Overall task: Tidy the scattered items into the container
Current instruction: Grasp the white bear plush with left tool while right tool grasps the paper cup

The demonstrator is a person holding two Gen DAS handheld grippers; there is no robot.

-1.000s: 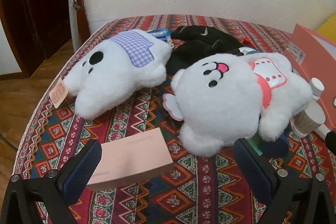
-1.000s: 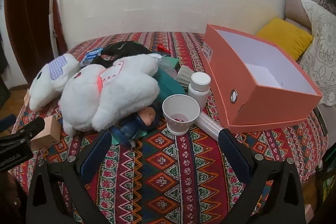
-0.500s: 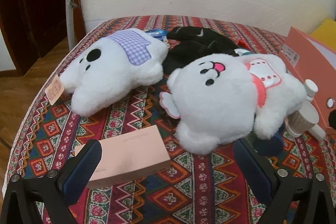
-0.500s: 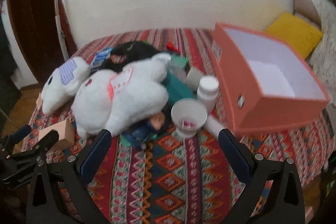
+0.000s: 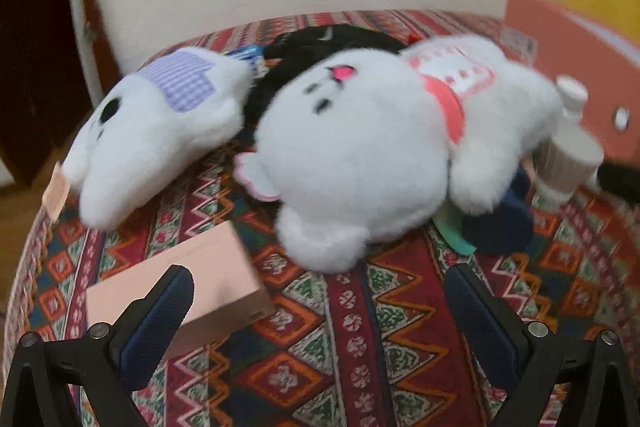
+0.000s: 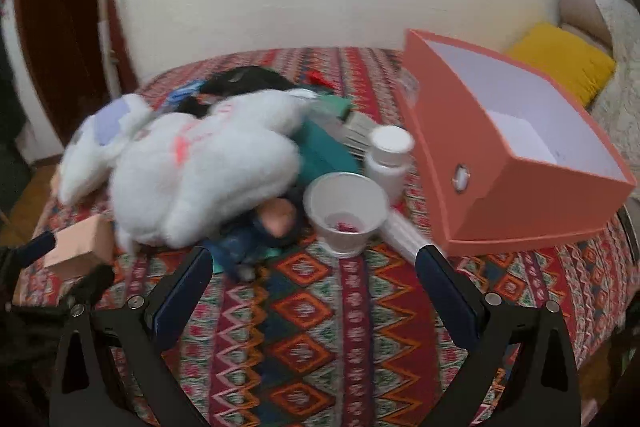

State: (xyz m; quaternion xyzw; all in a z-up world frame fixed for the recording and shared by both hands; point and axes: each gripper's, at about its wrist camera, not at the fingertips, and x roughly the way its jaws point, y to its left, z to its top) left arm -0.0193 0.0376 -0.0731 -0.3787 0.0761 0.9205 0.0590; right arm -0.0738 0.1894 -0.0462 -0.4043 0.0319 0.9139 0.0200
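An open orange box (image 6: pixel 512 163) stands at the right of the patterned table, its inside white and bare. Two white plush toys lie side by side: one with a pink collar (image 5: pixel 384 147) and one with a purple checked patch (image 5: pixel 160 131). A pink carton (image 5: pixel 208 291) lies just ahead of my left gripper (image 5: pixel 320 311), which is open and holds nothing. A paper cup (image 6: pixel 346 215), a white bottle (image 6: pixel 390 161) and a small doll (image 6: pixel 260 231) sit just ahead of my right gripper (image 6: pixel 312 287), also open with nothing in it.
Black clothing (image 5: pixel 320 55) and a teal packet (image 6: pixel 324 147) lie behind the plush toys. A white tube (image 6: pixel 404 233) rests against the box front. A yellow cushion (image 6: pixel 560 59) sits beyond the box. The striped cloth (image 6: pixel 320 347) in front of both grippers is bare.
Both views have shifted and blurred. The left gripper has moved right and closer to the collared plush. The right gripper has moved forward, so the cup and bottle appear nearer.
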